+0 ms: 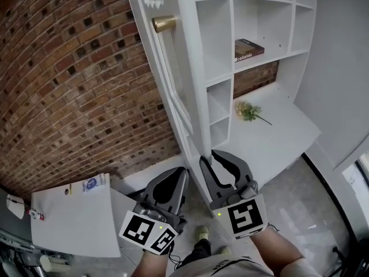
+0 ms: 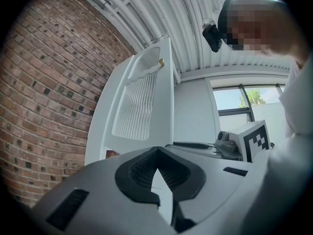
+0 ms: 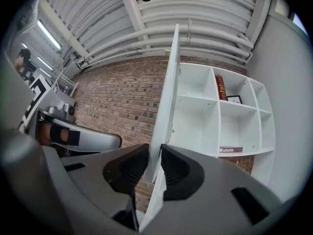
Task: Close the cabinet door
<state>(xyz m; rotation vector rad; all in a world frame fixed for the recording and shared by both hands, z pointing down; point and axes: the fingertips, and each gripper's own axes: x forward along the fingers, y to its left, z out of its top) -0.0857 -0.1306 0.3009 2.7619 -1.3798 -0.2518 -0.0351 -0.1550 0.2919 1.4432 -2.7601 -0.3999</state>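
Here, hand-held gripper (image 3: 155, 146) (right) clamps cabinet door (image 3: 170, 82).

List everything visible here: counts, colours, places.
Louvred cabinet door: one, white, standing open.
Round knob: one, brass, high on the door.
Shelving unit: one, white, right of the door.
Flat book: one, brown, middle shelf.
Upright book: one, red, top shelf.
Framed picture: one, dark, beside it.
Flower sprig: one, yellow-green, on the white ledge.
Brick wall: one, red-brown, left.
Table: one, white, lower left.
Left gripper: one, grey, jaws shut, empty.
Right gripper: one, grey, jaws clamped on the door's edge.
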